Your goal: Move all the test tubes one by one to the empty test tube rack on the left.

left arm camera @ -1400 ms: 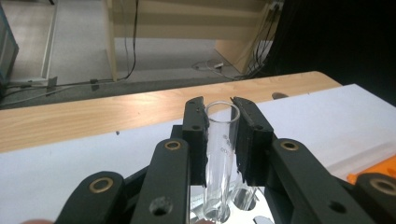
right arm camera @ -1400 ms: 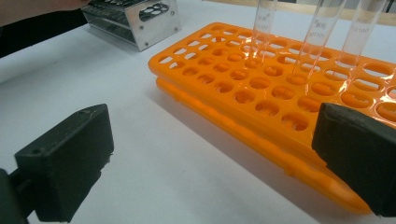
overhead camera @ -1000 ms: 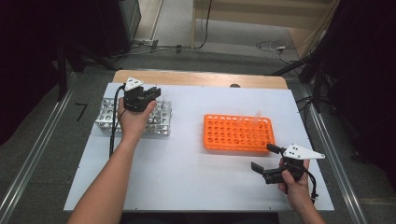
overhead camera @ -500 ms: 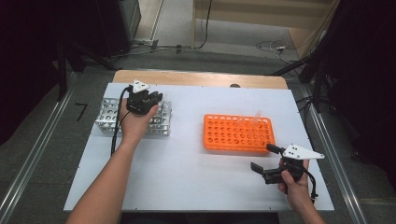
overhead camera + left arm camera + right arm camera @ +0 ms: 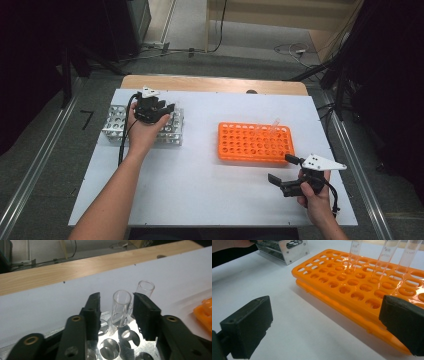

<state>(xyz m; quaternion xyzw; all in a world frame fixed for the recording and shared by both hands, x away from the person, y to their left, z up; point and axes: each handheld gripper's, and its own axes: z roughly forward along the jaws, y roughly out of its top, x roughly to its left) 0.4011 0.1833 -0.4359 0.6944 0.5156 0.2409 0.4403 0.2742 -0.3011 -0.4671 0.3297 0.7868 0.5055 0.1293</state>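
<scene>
Test tube (image 5: 121, 305) upright between parted left claw (image 5: 116, 312) (metal rack (image 5: 112, 345))

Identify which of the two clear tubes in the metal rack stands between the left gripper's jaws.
It is the nearer tube in the metal rack, flanked by the left gripper's just-opened jaws; the other tube stands behind, outside them.

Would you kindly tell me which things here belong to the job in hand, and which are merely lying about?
In the job:
- left gripper, jaws just opening
- clear tube between them
- metal rack
- orange rack

Lying about:
- cables on the floor
- right gripper, idle
</scene>
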